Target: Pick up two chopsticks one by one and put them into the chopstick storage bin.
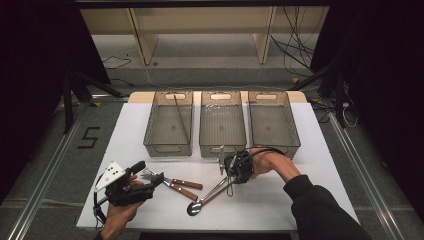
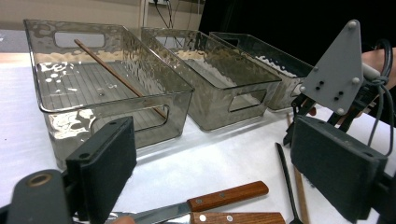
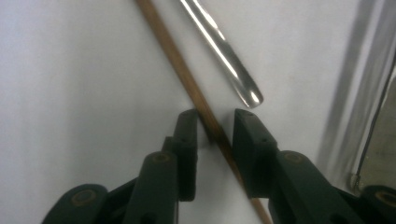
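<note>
1. Right gripper view: right gripper jaws straddle the wooden chopstick on the table, not yet clamped
2. Risk: off-centre closure may roll it against the spoon handle
3. Left gripper: jaws apart, empty

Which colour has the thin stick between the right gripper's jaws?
Brown, like wood: the stick shows best in the right gripper view.

A lab recording rig: black curtains, loose cables, taped floor number, white table.
</note>
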`<state>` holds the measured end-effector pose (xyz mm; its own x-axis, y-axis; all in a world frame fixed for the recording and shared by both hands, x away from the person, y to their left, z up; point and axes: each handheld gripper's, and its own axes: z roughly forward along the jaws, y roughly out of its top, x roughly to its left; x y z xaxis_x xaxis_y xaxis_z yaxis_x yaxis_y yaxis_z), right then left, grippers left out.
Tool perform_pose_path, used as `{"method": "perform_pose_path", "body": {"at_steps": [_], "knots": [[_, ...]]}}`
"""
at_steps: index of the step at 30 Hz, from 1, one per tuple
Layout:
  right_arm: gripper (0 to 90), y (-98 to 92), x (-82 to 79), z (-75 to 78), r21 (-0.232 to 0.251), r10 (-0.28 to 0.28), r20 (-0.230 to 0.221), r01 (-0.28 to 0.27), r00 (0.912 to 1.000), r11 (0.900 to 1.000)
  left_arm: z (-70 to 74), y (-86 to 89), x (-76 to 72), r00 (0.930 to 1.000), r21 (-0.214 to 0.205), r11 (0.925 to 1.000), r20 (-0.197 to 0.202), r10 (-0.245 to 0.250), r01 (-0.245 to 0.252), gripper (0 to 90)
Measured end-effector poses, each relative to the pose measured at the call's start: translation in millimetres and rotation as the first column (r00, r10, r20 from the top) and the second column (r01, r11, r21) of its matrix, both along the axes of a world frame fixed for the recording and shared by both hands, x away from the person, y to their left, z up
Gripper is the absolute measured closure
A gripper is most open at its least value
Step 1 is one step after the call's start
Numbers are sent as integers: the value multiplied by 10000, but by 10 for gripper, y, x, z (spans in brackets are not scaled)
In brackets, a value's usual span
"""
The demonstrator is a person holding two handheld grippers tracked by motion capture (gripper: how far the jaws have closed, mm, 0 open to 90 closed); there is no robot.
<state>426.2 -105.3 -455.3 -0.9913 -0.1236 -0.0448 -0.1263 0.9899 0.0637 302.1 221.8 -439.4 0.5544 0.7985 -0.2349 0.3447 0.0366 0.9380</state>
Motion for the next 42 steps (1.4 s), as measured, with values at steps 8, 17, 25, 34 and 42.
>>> {"method": "perform_pose_path", "body": {"at_steps": [8,17,25,34,42], "knots": [[772,19,-42,7,-510,771,-87,-774,9970,9957,-1,-3,2,10000,-18,10000,-6,7,-7,139],[820,9,-86,4,-725,1294,-313,-1314,9911,9887,0,0,3,10000,-40,10000,2,28,-28,139],[853,-10,-102,5,-792,1397,-613,-1443,9883,9864,0,1,3,10000,-46,10000,4,34,-34,139],[858,-63,-121,62,-811,1468,-805,-1533,9859,9848,-1,-5,5,10000,-55,10000,4,45,-45,139],[859,-104,-127,128,-1203,1244,-633,-1313,9902,9840,0,-3,5,10000,-52,10000,6,51,-51,139]]}}
